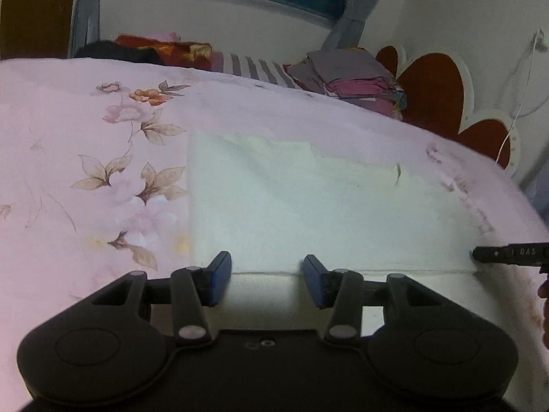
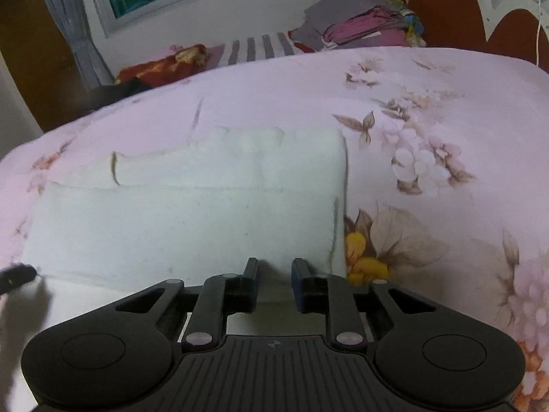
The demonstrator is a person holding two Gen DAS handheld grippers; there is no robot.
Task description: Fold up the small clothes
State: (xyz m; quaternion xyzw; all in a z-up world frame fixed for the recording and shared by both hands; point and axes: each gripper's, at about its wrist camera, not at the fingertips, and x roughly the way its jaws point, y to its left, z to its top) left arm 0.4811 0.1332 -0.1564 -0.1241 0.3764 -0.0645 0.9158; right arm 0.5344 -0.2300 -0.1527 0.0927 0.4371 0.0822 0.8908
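A white cloth lies flat on the pink floral bedspread, partly folded, with a fold line near its near edge. My left gripper is open, its blue pads apart over the cloth's near left edge. The right gripper's tip shows at the right of the left wrist view. In the right wrist view the same cloth lies ahead, and my right gripper is open with a narrower gap, over the cloth's near right part. The left gripper's tip shows at the far left.
A stack of folded clothes sits at the bed's far side beside a red-and-white headboard. A red patterned bundle and a striped cloth lie below the window. The same stack shows in the right wrist view.
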